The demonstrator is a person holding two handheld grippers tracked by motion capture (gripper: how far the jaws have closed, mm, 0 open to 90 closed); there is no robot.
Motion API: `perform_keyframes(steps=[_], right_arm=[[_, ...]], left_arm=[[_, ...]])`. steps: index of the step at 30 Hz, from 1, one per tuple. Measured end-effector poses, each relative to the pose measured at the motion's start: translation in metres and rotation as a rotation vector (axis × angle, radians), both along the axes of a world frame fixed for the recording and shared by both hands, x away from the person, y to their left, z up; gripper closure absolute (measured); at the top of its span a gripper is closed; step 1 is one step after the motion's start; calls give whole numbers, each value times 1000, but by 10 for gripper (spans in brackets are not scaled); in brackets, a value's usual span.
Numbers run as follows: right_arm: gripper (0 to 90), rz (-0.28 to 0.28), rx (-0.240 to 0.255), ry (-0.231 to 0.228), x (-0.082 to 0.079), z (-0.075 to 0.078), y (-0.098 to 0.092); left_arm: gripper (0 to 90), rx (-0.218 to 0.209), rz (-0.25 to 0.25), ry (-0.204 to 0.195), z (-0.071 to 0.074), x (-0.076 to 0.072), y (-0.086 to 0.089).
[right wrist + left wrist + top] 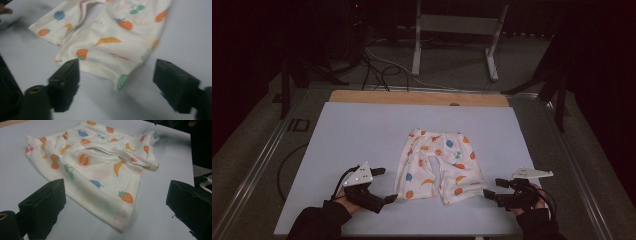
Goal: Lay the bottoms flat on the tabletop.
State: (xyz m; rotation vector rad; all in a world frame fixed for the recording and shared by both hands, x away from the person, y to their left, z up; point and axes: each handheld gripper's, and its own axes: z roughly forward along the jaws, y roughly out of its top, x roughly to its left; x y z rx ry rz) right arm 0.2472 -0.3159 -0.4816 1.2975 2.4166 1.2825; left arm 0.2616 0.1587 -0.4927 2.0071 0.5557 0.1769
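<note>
a pair of white shorts (pixel 439 167) printed with fruit lies flat on the pale worktop (pixel 357 135), waistband toward the far edge and both leg hems toward the person. from the high view the left claw (pixel 382 185) sits just beside the left leg hem and the right claw (pixel 491 189) just beside the right leg hem, each pointing inward at the cloth, both apart from it, with a dark sleeve (pixel 319 220) at the bottom edge. that view is too small to read the gaps between the jaws. the left gripper view settles it for its claw (pixel 116 205): the jaws stand wide, nothing between them but worktop and the hem corner of the shorts (pixel 100 167) with a strawberry print (pixel 126 197) close ahead. the right gripper view, a little blurred, shows its claw (pixel 116 83) spread wide too, holding nothing, the nearest hem of the shorts (pixel 112 42) with a green print (pixel 122 81) lying ahead between the jaws and untouched.
</note>
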Motion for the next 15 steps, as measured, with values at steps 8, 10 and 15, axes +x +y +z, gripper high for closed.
perform_keyframes(steps=[8, 10, 15], right_arm=[[158, 21, -16, -52, 11, 5, 10], [157, 31, -19, -71, 16, 6, 14], [157, 49, -33, -106, 30, 7, 25]], left_arm=[[4, 29, -29, 35, 4, 9, -5], [3, 29, -34, 41, 5, 14, -7], [3, 38, -30, 56, 6, 27, -13]])
